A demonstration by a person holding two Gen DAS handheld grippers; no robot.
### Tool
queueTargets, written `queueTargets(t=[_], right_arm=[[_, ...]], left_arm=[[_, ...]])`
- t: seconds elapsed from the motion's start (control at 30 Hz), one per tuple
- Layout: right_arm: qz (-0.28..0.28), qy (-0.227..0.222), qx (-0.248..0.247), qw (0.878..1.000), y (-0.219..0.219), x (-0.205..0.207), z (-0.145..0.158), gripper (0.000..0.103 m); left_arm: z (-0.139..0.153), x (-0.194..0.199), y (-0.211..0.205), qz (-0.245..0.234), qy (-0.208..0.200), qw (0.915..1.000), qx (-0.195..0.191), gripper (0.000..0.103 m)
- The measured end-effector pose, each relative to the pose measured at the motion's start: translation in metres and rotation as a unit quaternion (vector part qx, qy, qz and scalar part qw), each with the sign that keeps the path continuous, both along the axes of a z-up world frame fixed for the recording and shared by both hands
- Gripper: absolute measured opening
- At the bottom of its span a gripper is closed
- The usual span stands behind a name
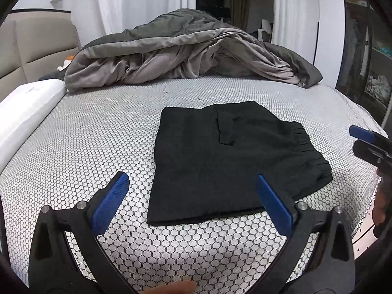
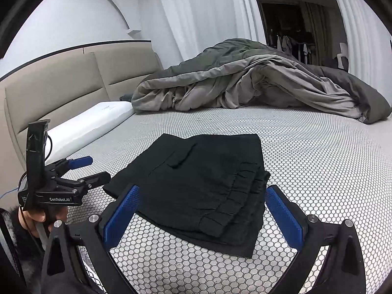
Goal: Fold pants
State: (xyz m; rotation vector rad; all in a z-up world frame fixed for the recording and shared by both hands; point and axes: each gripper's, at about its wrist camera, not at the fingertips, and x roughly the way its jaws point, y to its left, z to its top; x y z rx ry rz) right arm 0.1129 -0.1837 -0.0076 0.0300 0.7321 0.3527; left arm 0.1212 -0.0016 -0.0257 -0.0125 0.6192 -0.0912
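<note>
The black pants (image 1: 227,161) lie folded into a flat stack on the honeycomb-patterned mattress (image 1: 98,134), the elastic waistband at their right edge. They also show in the right wrist view (image 2: 203,183), waistband nearest the camera. My left gripper (image 1: 193,196) is open and empty, just short of the stack's near edge. My right gripper (image 2: 203,210) is open and empty, its blue pads to either side of the waistband end, held above it. The left gripper (image 2: 80,169) shows at the left of the right wrist view, and the right gripper (image 1: 367,142) at the right edge of the left wrist view.
A rumpled grey duvet (image 1: 186,54) is heaped across the far side of the bed. A white pillow (image 1: 27,112) lies along the left edge by the beige headboard (image 2: 61,78). White curtains and a dark wardrobe stand behind.
</note>
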Motion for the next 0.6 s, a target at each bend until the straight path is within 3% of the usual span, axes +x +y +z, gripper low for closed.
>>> queueTargets(t=[0.6], right_arm=[[-0.017,-0.001,0.015,1.0,-0.0097,0.0033,0.0007,0.103]], left_arm=[[-0.0017,0.0041,0.0056,-0.003,0.003,1.0,0.007,0.102]])
